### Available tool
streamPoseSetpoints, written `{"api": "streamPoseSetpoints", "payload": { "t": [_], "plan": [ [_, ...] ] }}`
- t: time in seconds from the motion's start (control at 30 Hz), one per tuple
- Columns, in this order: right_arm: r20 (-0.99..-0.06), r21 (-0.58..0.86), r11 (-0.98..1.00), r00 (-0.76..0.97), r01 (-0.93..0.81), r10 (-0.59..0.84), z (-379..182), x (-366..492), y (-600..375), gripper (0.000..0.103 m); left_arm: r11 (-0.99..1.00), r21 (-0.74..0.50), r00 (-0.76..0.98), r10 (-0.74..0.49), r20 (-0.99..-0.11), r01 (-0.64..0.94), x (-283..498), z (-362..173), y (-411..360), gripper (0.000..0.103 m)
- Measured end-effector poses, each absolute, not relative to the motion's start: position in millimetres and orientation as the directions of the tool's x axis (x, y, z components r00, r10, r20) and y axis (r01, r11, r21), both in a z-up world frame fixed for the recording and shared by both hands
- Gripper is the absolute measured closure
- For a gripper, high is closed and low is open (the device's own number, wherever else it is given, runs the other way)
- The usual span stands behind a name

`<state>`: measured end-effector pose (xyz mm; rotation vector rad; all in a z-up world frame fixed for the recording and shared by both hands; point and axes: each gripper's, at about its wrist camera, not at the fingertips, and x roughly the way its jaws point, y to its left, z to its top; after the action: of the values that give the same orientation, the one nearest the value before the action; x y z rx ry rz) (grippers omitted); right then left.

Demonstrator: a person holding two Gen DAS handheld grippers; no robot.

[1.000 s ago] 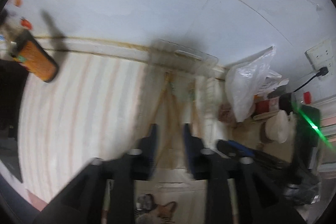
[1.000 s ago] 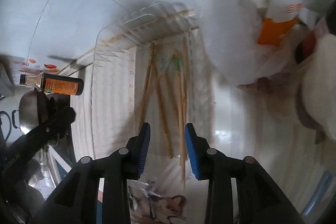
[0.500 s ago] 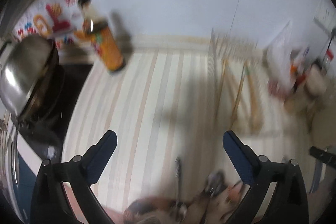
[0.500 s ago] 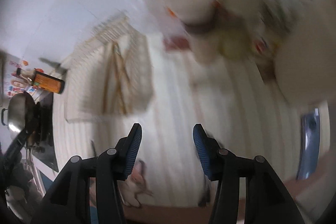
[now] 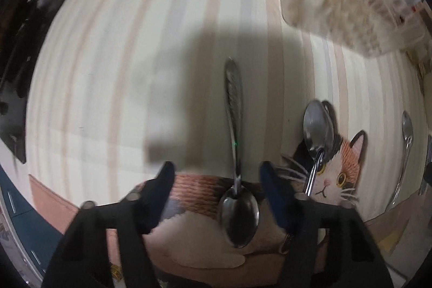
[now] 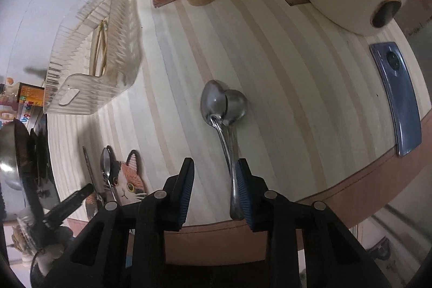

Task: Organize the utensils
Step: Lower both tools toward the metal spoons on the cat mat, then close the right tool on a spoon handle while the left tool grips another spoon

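Left tool [image 5: 216, 174] narrowing, astride a spoon [image 5: 234, 142] — apparently untouched; right tool [image 6: 216, 180] narrowing beside paired spoons [image 6: 224, 109].

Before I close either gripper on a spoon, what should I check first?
1. Spoon between the left gripper jaws, which have just been closing: ok, not yet gripped.
2. That spoon lies apart from the others: ok.
3. Stacked spoons centred in the right gripper, jaws also just closing: not ok, the handles lie between the jaws but against one finger.
4. One spoon only for the right gripper: not ok, two overlap.
5. Room in the clear tray: ok, only chopsticks show inside.
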<state>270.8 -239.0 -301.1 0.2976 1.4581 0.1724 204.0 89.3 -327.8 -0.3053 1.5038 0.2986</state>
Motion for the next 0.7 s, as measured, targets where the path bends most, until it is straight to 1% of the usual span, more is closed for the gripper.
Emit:
{"api": "streamPoseSetpoints", "payload": {
  "t": [0.07,0.1,0.13,0.17,0.37,0.4,0.43,0.47,0.7],
  "plan": [
    [-0.955,0.287,0.956,0.1,0.064,0.28,-305,270,-238,0.069,0.938,-0.004,0.066,0.02,-0.998,-0.347,205,-327,84,0.065],
    [-0.955,0.286,0.956,0.097,0.066,0.28,-307,269,-238,0.069,0.943,-0.001,0.069,0.023,-0.997,-0.334,205,-326,81,0.079],
    [-0.956,0.286,0.956,0.093,0.065,0.28,-309,267,-236,0.069,0.943,-0.001,0.069,0.023,-0.997,-0.333,205,-326,81,0.097],
    [-0.957,0.283,0.957,0.088,0.065,0.277,-312,265,-235,0.069,0.943,-0.005,0.07,0.02,-0.997,-0.334,204,-325,80,0.098],
    [-0.962,0.265,0.963,0.083,0.058,0.26,-328,269,-224,0.07,0.935,-0.02,0.079,0.009,-0.997,-0.355,196,-329,92,0.099],
    [-0.964,0.258,0.965,0.08,0.054,0.253,-333,273,-222,0.076,0.934,-0.018,0.079,0.011,-0.997,-0.358,195,-330,95,0.099],
    [-0.967,0.247,0.968,0.074,0.053,0.243,-338,275,-220,0.094,0.933,-0.017,0.078,0.011,-0.997,-0.359,194,-329,99,0.099],
    [-0.968,0.247,0.967,0.066,0.054,0.244,-343,277,-219,0.102,0.934,-0.016,0.076,0.012,-0.997,-0.357,189,-331,102,0.099],
    [-0.967,0.245,0.962,0.105,0.118,0.233,-341,273,-235,0.103,0.932,-0.018,0.077,0.011,-0.997,-0.361,176,-334,118,0.099]
  ]
}}
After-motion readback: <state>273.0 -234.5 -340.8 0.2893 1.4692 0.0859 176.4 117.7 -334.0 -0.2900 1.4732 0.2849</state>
